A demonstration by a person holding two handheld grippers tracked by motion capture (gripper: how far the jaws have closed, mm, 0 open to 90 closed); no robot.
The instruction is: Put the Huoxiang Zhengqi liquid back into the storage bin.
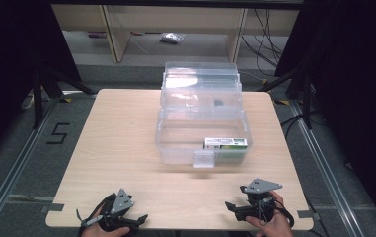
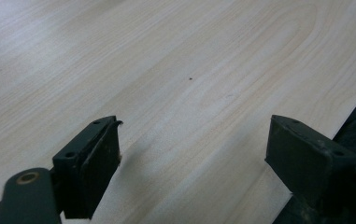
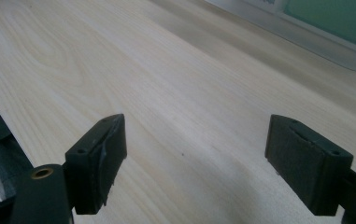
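Tongs rest at the counter's near edge, the left tongs by the near-left corner and the right tongs by the near-right, each with jaws spread wide and holding nothing. The right gripper view catches the base of the clear plastic box, which the left gripper view's bare counter lacks. From above, that lidded box stands mid-counter toward the far edge, a green-and-white carton inside.

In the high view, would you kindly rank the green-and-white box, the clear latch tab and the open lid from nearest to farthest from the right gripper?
From the right gripper:
1. Clear latch tab, on the bin's front wall.
2. Green-and-white box, inside the bin, front right.
3. Open lid, at the far side.
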